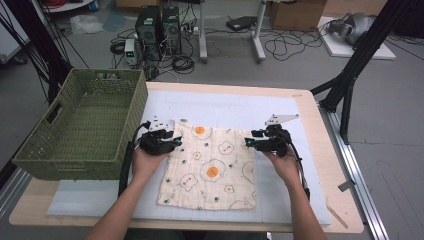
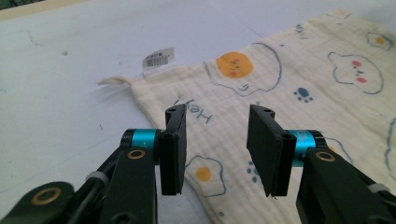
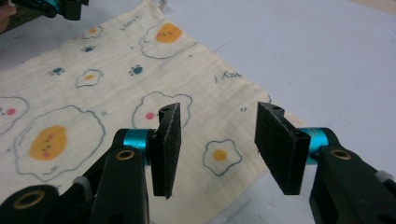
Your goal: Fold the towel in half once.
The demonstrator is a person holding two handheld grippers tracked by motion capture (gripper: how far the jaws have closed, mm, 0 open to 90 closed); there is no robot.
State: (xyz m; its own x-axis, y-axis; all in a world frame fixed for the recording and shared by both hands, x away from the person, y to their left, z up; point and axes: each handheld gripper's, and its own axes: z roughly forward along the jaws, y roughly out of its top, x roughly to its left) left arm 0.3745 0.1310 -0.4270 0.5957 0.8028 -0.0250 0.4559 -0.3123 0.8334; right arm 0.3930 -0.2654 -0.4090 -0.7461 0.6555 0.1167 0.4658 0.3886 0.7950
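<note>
A cream cloth printed with fried eggs and small animals lies flat on the white mat. My left gripper hovers at the cloth's left edge, near its far corner. In the left gripper view the jaws stand apart over the cloth, with nothing pressed between them. A white barcode tag sticks out by that corner. My right gripper is at the cloth's right edge. Its jaws are apart over the cloth, and the pads touch nothing.
A green woven basket stands at the table's left, close to my left hand. A black frame leg rises beyond the table's right side. Bare mat lies behind and to the right of the cloth.
</note>
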